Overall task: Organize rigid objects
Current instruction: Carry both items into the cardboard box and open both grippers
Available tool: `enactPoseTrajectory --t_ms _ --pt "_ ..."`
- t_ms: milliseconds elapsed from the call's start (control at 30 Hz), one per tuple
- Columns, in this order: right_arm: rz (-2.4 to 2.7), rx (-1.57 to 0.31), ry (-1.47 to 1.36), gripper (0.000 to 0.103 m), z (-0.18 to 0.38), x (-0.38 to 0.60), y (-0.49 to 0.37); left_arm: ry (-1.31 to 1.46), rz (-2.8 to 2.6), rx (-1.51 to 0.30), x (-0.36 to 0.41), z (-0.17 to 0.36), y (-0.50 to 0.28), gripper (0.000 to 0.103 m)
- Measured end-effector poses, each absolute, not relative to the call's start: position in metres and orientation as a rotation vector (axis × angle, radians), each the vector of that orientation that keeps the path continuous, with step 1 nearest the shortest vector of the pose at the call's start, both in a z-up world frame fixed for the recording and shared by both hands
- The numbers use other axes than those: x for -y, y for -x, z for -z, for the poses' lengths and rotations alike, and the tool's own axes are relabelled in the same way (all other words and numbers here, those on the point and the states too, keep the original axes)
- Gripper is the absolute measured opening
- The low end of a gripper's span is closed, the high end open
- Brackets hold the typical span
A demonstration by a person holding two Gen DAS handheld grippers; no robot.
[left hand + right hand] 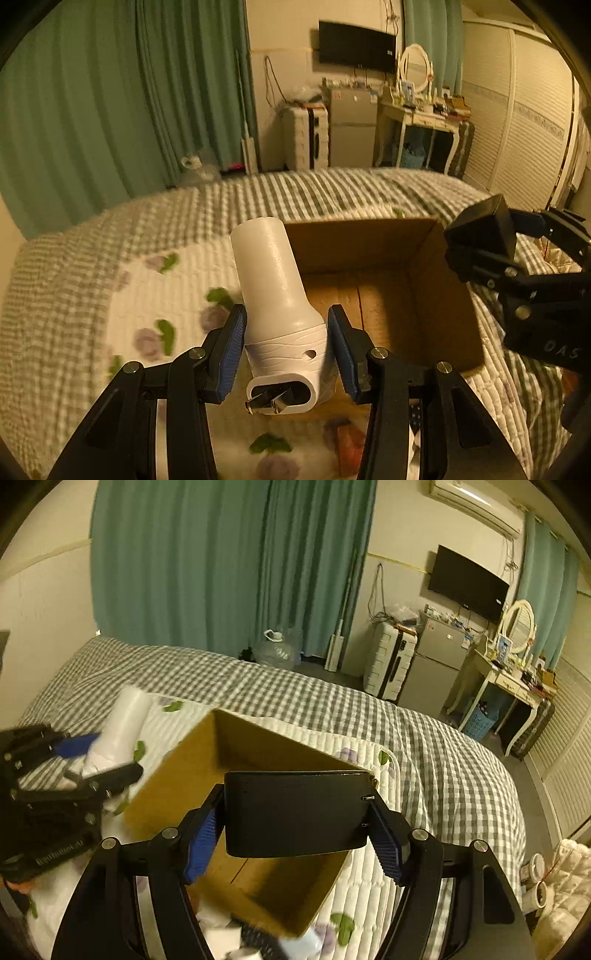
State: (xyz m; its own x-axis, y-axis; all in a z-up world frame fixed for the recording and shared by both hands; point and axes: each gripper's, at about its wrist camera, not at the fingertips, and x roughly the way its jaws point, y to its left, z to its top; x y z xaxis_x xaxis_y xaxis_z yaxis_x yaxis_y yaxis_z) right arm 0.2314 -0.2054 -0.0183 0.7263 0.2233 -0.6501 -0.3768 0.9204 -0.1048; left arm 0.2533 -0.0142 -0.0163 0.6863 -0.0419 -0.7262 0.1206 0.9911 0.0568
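My left gripper (286,350) is shut on a white plug-in device (279,295) with a tall round neck and two metal prongs at its near end. It hangs over the near left rim of an open cardboard box (428,280) on the bed. My right gripper (295,832) is shut on a black rectangular box (297,812) and holds it above the same cardboard box (199,768). The right gripper with the black box (480,232) shows at the right of the left wrist view. The left gripper and white device (122,727) show blurred at the left of the right wrist view.
The bed has a white floral quilt (155,302) over a grey checked cover (443,746). Small items (258,941) lie on the quilt near the box's near side. Beyond the bed are green curtains (221,561), a suitcase, a small fridge (436,664) and a dressing table (424,114).
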Motion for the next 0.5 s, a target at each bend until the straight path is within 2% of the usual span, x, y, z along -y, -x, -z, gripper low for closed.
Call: enactPoseTrajectory --t_ms 167,300,367,400,433,500 --pt "-0.328 -0.724 0.187 0.072 0.046 0.218 -0.265 -0.112 0.121 -0.852 0.028 0.054 -0.278 0.046" --pt "-0.343 -0.747 0.171 0.072 0.063 0.221 -0.28 -0.153 0.125 -0.836 0.036 0.064 -0.286 0.048" --pt "-0.348 -0.759 0.161 0.072 0.07 0.223 -0.287 -0.17 0.123 -0.828 0.037 0.065 -0.287 0.055" --pt "-0.348 -0.761 0.157 0.072 0.072 0.223 -0.289 -0.17 0.117 -0.822 0.035 0.063 -0.286 0.07" --pt "-0.348 -0.759 0.154 0.072 0.075 0.224 -0.289 -0.164 0.114 -0.814 0.034 0.061 -0.285 0.074" --pt "-0.348 -0.755 0.146 0.072 0.075 0.225 -0.291 -0.153 0.124 -0.812 0.031 0.058 -0.282 0.074"
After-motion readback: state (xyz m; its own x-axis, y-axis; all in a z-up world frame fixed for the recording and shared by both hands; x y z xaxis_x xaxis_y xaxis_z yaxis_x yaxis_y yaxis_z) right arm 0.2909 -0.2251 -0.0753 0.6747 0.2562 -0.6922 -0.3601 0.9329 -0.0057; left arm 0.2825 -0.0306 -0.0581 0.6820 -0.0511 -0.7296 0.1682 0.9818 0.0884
